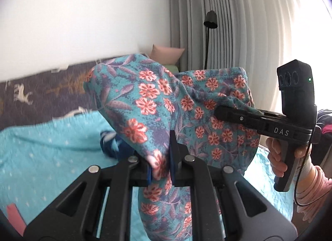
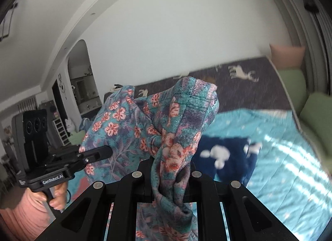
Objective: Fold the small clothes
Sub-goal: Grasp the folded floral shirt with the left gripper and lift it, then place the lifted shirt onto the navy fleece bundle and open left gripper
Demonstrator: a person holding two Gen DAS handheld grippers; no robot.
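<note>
A small teal garment with red flowers [image 1: 157, 99] hangs in the air above the bed, held by both grippers. My left gripper [image 1: 160, 166] is shut on a bunched edge of it, and cloth drapes down between the arms. My right gripper [image 1: 220, 114] comes in from the right and pinches the garment's other side. In the right wrist view the right gripper [image 2: 170, 170] is shut on a twisted fold of the garment [image 2: 132, 124], and the left gripper [image 2: 105, 151] grips it from the left. A dark blue garment with white shapes [image 2: 226, 153] lies on the bed.
A turquoise quilt [image 1: 41, 149] covers the bed, with a dark animal-print blanket [image 1: 41, 93] behind it by the white wall. A pink pillow [image 1: 166, 54], green cushions [image 2: 294, 83], grey curtains [image 1: 217, 22] and a black lamp [image 1: 210, 19] stand at the far end.
</note>
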